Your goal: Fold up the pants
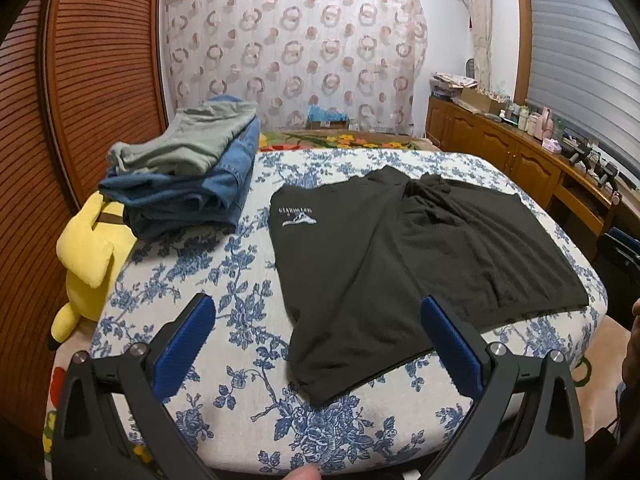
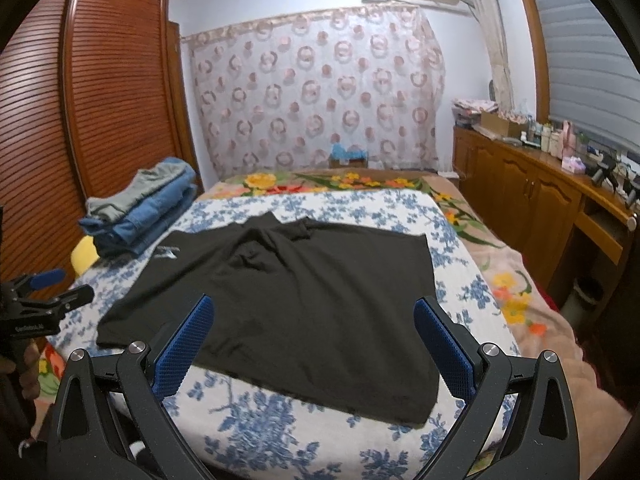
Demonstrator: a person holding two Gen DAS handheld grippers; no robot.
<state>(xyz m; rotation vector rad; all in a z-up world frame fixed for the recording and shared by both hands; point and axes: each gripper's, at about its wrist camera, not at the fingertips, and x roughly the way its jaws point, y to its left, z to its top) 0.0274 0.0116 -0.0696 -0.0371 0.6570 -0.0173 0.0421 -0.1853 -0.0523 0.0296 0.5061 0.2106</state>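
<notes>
Lying spread flat on the blue-flowered bedcover (image 2: 248,432), the black pants (image 2: 288,300) take up the middle of the bed, one leg reaching toward the near left corner, the other toward the near right. White logo print (image 1: 296,216) shows on the left leg, toward its far end.

Left gripper (image 1: 318,340): jaws released, wide apart, blue pads (image 1: 188,344) either side of the near hem of the left leg, hovering above it, holding nothing. Right gripper (image 2: 310,344): jaws likewise released and empty, above the near edge of the pants, right of the left one.

Far left on the bed: stack of folded clothes (image 1: 188,172), grey-green piece on top of blue denim, apart from the pants. Yellow plush toy (image 1: 88,264) hangs off the left edge, just beside the stack. Wooden cabinet (image 2: 532,208) runs along the right wall.
</notes>
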